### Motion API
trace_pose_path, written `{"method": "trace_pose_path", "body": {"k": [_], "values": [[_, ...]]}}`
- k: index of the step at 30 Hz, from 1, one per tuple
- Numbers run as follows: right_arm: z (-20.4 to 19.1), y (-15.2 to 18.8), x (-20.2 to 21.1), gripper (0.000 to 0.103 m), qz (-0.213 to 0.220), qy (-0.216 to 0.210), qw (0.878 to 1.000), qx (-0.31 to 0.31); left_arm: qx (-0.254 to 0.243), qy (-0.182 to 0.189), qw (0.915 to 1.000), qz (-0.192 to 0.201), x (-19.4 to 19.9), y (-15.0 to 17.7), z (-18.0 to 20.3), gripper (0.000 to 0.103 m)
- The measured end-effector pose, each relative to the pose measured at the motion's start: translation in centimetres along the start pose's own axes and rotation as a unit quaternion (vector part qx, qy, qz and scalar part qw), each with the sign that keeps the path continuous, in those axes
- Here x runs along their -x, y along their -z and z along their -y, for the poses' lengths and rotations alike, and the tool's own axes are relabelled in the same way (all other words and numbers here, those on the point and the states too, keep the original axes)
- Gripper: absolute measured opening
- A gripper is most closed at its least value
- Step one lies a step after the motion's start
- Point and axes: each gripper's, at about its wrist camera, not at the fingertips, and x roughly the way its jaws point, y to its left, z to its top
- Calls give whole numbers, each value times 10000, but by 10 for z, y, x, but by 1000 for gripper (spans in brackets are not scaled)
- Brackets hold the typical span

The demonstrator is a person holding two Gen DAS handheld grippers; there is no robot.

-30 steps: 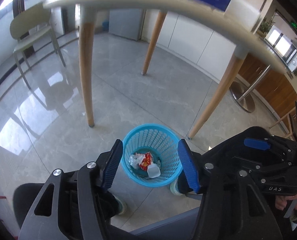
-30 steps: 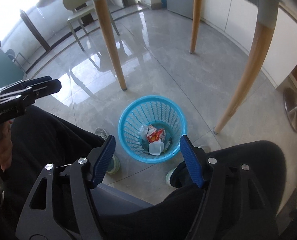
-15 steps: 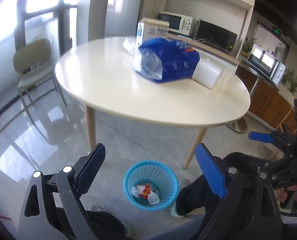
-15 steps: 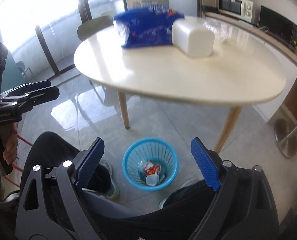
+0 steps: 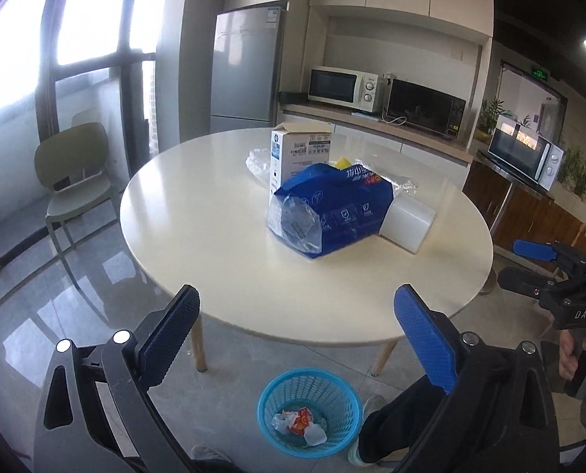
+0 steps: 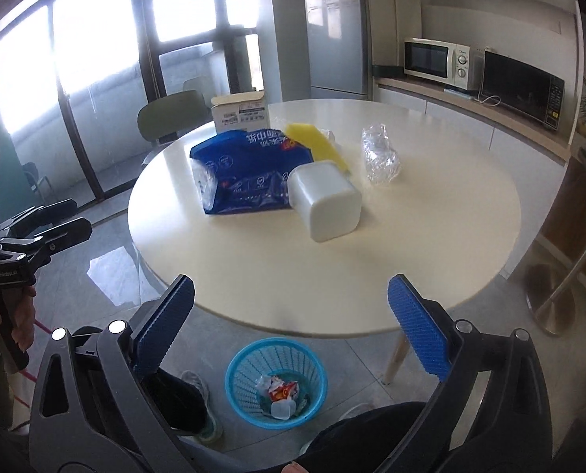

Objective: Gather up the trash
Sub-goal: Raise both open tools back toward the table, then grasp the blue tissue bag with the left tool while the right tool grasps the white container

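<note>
— Both claws, what are they doing?
— My left claw (image 5: 296,339) is spread wide with nothing between its blue pads (image 5: 170,335); my right claw (image 6: 291,331) is spread just as wide, also holding nothing. Each hangs above the near edge of the round desk (image 5: 222,252).
— Where is the trash?
— Some lies in the blue mesh wastebasket (image 6: 276,382) on the floor under the desk's near edge, by my shoes. On the desk, a blue plastic package (image 5: 332,209) lies on its side, touching a translucent white container (image 6: 324,201). Behind them stand an open cardboard box (image 5: 300,149), a yellow wrapper (image 6: 316,144) and crumpled clear plastic (image 6: 379,155).
</note>
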Motion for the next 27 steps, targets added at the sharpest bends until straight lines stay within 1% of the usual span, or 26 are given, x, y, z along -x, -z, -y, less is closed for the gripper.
{"method": "trace_pose_path", "body": {"k": [8,20,24,27], "values": [[13,-25,-36,94,-72,-32,9999,117,-96,61,9999,-70,-36,-25,-5,97],[29,-49,-93,94,-426,-132,9983,370,-244,74,9992,-299,-88,-45,-16,97],[35,-56,-105,94,-526,-144,9977,407,-311,171,9988,-351,-102,-58,-16,97],[38,-60,-113,94,-626,-217,9971,375,-431,243,9977,-465,-116,-63,-14,95]]}}
